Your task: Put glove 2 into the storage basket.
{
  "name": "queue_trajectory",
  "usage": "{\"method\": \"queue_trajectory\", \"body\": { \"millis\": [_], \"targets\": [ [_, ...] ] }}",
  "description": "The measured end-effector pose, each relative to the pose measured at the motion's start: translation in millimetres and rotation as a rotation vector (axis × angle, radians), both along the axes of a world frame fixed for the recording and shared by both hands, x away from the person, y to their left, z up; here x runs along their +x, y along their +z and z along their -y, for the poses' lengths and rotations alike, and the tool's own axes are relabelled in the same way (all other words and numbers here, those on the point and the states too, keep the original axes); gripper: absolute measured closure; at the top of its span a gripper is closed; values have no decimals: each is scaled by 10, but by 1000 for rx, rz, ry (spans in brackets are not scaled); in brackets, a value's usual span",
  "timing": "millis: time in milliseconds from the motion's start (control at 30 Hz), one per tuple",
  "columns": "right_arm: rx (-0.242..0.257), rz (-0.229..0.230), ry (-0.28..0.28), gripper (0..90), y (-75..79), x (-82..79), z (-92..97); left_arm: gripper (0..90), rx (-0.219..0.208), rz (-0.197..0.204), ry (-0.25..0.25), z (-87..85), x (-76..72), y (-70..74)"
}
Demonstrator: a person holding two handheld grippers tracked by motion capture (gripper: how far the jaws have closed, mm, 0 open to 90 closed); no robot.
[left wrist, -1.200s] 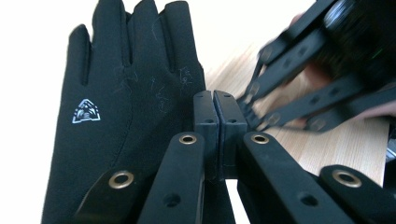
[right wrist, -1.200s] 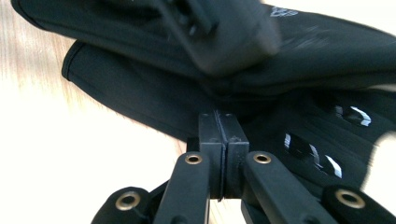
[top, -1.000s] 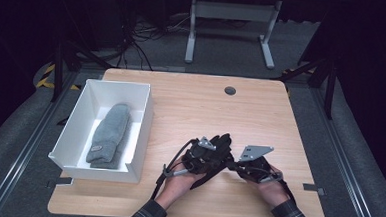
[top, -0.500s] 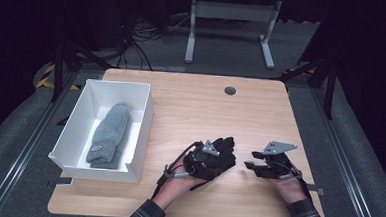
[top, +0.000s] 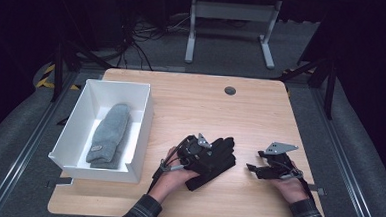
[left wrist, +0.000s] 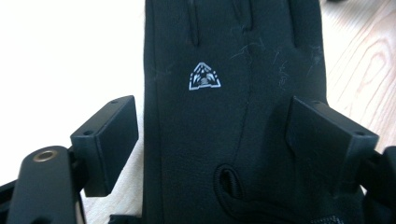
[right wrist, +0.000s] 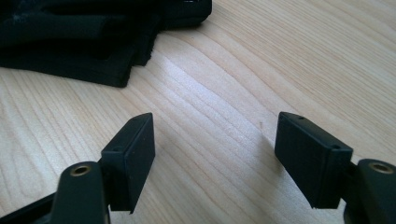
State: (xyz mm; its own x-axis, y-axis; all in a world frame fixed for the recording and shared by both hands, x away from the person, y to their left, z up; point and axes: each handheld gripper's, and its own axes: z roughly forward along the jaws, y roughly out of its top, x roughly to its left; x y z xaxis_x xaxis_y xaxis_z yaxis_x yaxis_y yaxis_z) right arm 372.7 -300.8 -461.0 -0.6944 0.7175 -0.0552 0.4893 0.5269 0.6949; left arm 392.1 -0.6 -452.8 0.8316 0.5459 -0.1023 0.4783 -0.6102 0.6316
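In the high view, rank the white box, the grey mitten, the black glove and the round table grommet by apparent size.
1. White box, largest.
2. Grey mitten and black glove: look alike, and the left tool covers part of the glove, so unranked.
3. Round table grommet, smallest.

A box [top: 142, 111] sat at the left of the worktop [top: 230, 115], with one glove [top: 109, 134] lying in it. Right of the box, near the front edge, another glove [top: 217, 157] lay on the worktop under the left gripper [top: 195, 149]. The right gripper [top: 258, 168] stood apart, farther right.
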Motion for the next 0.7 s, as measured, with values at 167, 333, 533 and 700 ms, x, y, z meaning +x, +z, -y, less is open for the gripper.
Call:
{"method": "queue_trajectory", "body": {
  "millis": [167, 333, 533, 700],
  "targets": [
    [6, -3, 3, 297, -4, 3, 3, 238, -8, -18, -14, -10, 13, -32],
    [12, -3, 4, 299, -8, 4, 4, 473, -15, -51, -75, 10, -13, -2],
    [22, -6, 3, 298, -16, 6, 12, 679, -24, -100, -87, 15, -16, 84],
    [41, 11, 5, 258, -45, 0, 27, 684, -37, -83, -88, -20, -61, 250]
  ]
}}
